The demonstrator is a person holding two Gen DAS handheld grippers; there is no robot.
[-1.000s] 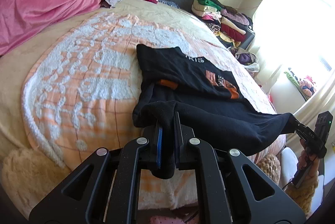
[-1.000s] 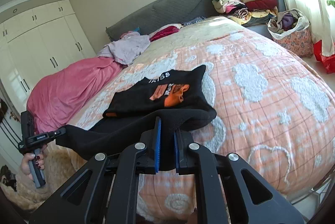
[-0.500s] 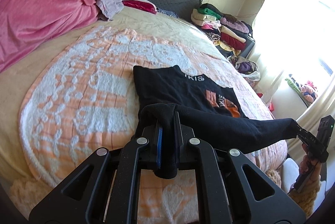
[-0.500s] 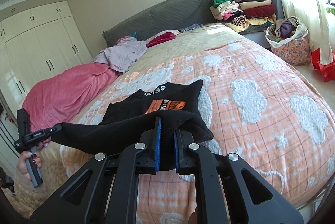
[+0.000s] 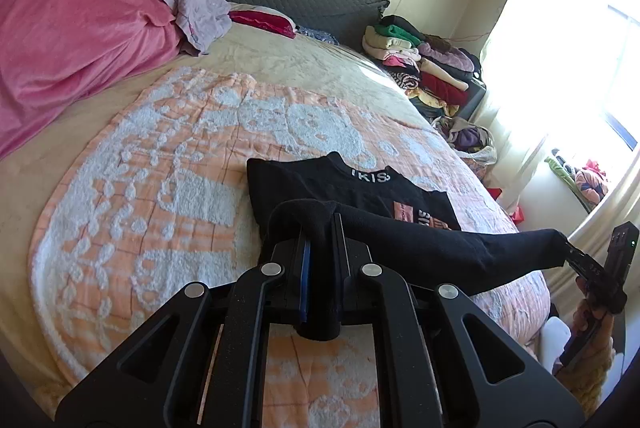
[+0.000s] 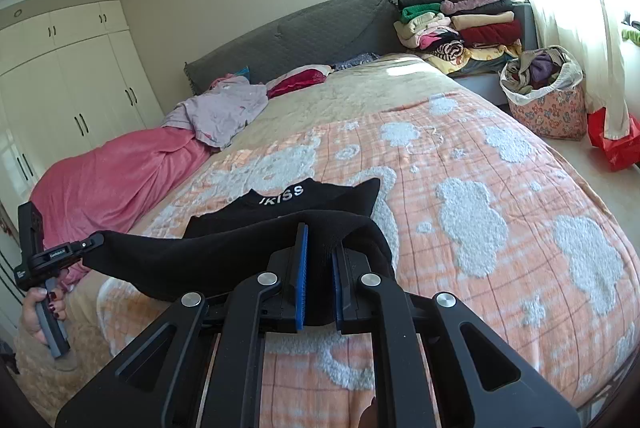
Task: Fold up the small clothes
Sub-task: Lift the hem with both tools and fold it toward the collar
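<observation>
Left gripper (image 5: 320, 248) is clamped on one corner of the black garment (image 5: 420, 252); right gripper (image 6: 318, 260) is clamped on the other corner. The held edge hangs taut between them above the orange-and-white blanket (image 5: 168, 195). The garment's far part lies flat on the blanket, collar lettering facing up. Its orange print is largely hidden behind the raised fold. Pad faces are covered by cloth. The person's hand (image 6: 40, 312) is partly cut off at the frame edge.
</observation>
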